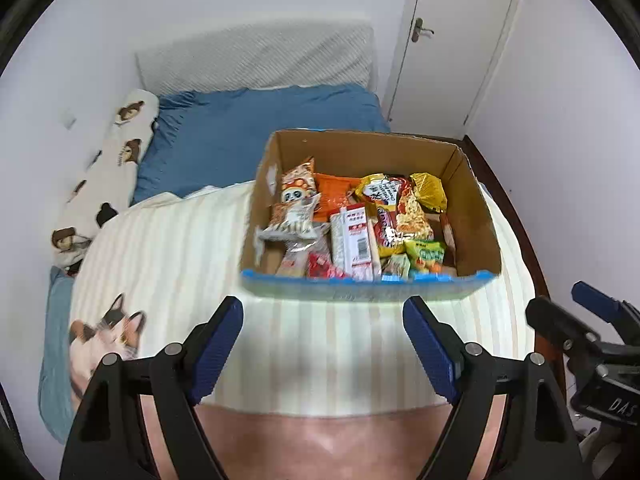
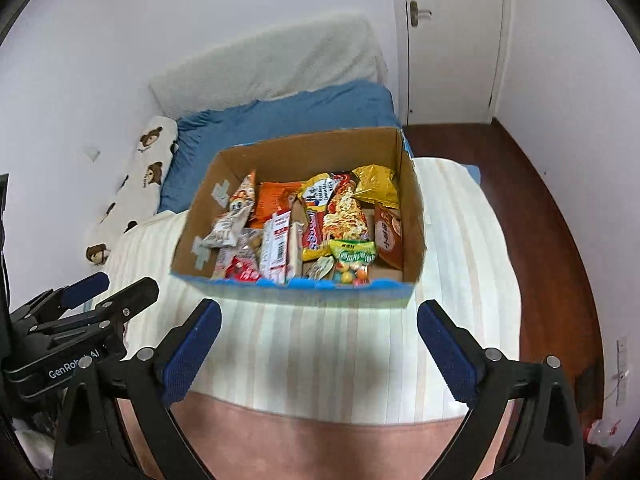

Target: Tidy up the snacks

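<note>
So there's a cardboard box [image 1: 372, 148] sitting on a cream striped blanket [image 1: 168, 240] on the bed, and it's stuffed with snacks, all loose and piled on each other. On the left side of the box there's a panda-print packet [image 1: 294, 208] leaning up on the heap, an orange packet [image 1: 334, 194] right behind it, a white carton with a barcode [image 1: 354, 240] roughly in the middle, a noodle packet [image 2: 344, 216] next to that, a crinkly gold bag [image 2: 376, 186] toward the far right corner, and a green candy bag [image 2: 352, 254] near the front edge. Both claws hang above the blanket just in front of the box, touching nothing. The left gripper [image 1: 323, 344] has its jaws spread apart with only blanket showing between them. The right gripper [image 2: 320, 344] is the same deal, jaws wide apart, nothing between them. A blue sheet [image 1: 256, 128] and a bear-print bolster [image 1: 116, 156] lie further back.
</note>
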A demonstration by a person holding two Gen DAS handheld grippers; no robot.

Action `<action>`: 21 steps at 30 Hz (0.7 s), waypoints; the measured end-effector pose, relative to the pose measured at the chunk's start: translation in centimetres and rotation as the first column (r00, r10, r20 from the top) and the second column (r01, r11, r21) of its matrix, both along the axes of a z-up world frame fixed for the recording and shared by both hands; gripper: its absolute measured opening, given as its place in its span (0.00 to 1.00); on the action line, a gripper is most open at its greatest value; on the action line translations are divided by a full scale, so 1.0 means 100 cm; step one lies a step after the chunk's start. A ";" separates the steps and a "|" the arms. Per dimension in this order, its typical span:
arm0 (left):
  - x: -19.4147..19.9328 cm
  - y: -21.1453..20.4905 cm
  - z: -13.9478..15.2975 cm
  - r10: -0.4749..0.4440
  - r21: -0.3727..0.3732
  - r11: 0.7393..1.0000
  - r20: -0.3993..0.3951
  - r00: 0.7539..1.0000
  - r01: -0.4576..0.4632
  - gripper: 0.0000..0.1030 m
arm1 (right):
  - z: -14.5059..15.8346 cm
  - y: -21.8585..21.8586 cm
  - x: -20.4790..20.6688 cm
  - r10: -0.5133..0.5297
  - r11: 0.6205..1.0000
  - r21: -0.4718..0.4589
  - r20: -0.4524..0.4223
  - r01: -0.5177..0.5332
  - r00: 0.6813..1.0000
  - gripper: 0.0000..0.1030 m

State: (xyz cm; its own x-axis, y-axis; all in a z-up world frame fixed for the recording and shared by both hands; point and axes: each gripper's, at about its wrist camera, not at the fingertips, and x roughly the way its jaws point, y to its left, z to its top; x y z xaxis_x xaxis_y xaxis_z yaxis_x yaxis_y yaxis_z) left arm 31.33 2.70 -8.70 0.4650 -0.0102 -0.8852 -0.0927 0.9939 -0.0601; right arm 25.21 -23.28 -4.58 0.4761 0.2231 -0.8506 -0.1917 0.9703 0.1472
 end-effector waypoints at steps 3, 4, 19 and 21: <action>-0.030 0.000 0.014 0.005 0.017 1.000 0.038 0.999 -0.005 0.79 | 0.014 -0.001 -0.030 0.003 1.000 0.007 0.035 -0.004 0.999 0.98; -0.038 0.000 0.017 0.004 0.022 1.000 0.049 0.999 -0.005 0.79 | 0.020 -0.001 -0.041 0.006 1.000 0.010 0.047 -0.006 0.999 0.98; -0.121 -0.002 0.070 0.007 0.073 0.997 0.172 0.985 -0.019 0.79 | 0.086 0.008 -0.139 0.035 0.999 -0.018 0.213 -0.032 0.976 0.98; -0.127 -0.001 0.072 0.011 0.065 0.998 0.173 0.985 -0.023 0.79 | 0.093 0.007 -0.146 0.038 0.999 -0.018 0.222 -0.035 0.974 0.98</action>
State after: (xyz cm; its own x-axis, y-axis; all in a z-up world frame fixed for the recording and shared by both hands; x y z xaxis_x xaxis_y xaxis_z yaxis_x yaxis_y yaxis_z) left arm 18.61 2.58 -1.46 0.6100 0.0548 -0.7905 -0.1036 0.9946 -0.0110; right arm 10.65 -22.54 4.71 0.6451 0.2330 -0.7277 -0.2534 0.9637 0.0840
